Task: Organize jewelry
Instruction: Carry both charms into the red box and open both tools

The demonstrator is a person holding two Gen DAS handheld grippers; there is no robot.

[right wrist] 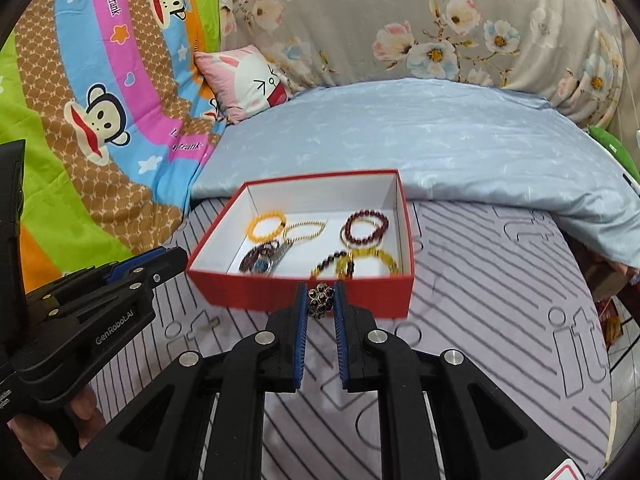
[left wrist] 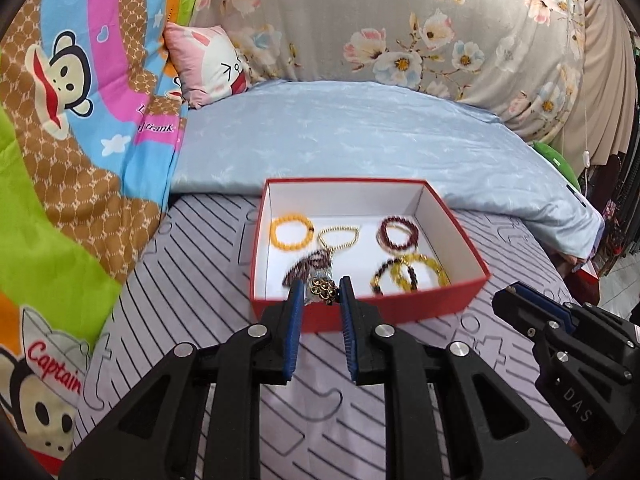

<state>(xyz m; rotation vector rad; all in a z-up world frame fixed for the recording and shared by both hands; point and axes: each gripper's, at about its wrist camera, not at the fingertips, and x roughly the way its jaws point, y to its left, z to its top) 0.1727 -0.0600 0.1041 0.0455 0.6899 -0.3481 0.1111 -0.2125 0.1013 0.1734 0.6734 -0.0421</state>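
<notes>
The left tool (left wrist: pixel 320 294) pinches a small flower-shaped ornament (left wrist: pixel 322 291) between its blue pads, jaws narrow around it. The ornament is a cluster of dark round stones in gold-toned settings. The right tool (right wrist: pixel 320 300) grips a matching flower ornament (right wrist: pixel 320 299) the same way, jaws nearly together. Both ornaments hang just in front of the near wall of a red box (left wrist: pixel 360 312), which has a white inside.

Inside the box lie several beaded bracelets. At far left is an orange-yellow bead bracelet (left wrist: pixel 291 231). Just right of it is a thin pale gold bracelet (left wrist: pixel 339 236). At far right is a dark red bead bracelet (left wrist: pixel 398 233). At near right, a translucent yellow bracelet (left wrist: pixel 424 274) overlaps a dark bead bracelet (left wrist: pixel 394 280). At near left is a blurred heap of dark purple beads (left wrist: pixel 306 266).

The box sits on a bed, on a pale lilac sheet (left wrist: pixel 192 304) with dark stripes and large outlined letters; "it" can be read at right. Beyond the box is a folded light blue quilt (left wrist: pixel 360 136). On the left is a bright cartoon monkey blanket (left wrist: pixel 72 120) with the words "Captain" and "Paul frank". A pink rabbit cushion (left wrist: pixel 208 64) leans at the far left, in front of grey floral fabric (left wrist: pixel 400 20).

In the right wrist view, the left tool's side reads "GenRobot.AI", and fingers (right wrist: pixel 80 408) show beneath it. In the left wrist view, the right tool's side reads "DAS".
</notes>
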